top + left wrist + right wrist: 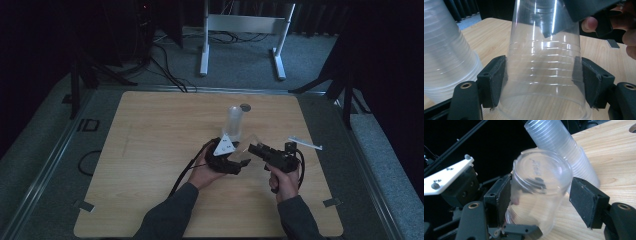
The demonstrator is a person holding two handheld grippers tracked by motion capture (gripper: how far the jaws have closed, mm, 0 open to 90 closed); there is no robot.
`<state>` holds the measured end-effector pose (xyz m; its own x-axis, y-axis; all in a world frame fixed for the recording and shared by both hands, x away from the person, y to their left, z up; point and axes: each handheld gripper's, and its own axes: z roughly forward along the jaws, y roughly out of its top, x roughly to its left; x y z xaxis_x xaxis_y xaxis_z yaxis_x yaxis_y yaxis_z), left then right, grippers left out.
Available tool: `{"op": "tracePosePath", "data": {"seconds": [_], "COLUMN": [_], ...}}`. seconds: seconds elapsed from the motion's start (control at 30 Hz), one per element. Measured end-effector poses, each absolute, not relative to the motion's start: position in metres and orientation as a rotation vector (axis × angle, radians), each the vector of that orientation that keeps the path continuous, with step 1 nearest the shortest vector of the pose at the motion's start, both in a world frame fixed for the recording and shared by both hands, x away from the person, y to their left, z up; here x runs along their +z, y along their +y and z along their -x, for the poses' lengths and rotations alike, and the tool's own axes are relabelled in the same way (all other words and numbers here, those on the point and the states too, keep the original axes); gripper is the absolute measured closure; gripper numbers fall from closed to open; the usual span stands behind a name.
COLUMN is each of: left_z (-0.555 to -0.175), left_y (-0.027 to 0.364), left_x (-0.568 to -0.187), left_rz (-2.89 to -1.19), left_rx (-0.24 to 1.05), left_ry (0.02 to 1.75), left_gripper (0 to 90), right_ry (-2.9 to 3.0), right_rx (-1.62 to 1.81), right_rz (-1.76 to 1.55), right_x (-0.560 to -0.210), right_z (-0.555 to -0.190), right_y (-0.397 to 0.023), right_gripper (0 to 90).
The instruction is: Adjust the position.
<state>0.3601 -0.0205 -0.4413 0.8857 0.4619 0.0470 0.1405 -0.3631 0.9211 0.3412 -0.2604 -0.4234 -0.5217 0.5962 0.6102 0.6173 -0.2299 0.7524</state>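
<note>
A: What's on the wooden table (150, 150)?
B: A stack of clear plastic cups (233, 122) stands near the middle.
A: And the single clear cup (544, 75)?
B: It's above the table, just in front of the stack. The left gripper (544, 85) clamps it, both pads on its ribbed wall.
A: The right gripper (540, 202)?
B: Its jaws stand open around the cup's base end; the right pad is clear of it.
</note>
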Motion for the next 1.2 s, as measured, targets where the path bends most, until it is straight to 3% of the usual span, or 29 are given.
{"op": "tracePosePath", "data": {"seconds": [0.7, 1.2], "left_z": [-0.368, -0.37], "left_y": [-0.006, 0.001], "left_x": [-0.44, -0.433], "left_rz": [-2.002, -2.041], "left_rx": [0.343, 0.32], "left_ry": [0.432, 0.401], "left_gripper": [28.4, 28.6], "right_ry": [-2.194, -2.42], "right_rx": [-1.809, -1.695], "right_rz": [1.407, 1.36], "right_x": [-0.421, -0.412], "right_z": [-0.338, -0.348], "right_y": [-0.27, -0.288], "right_gripper": [34.8, 41.7]}}
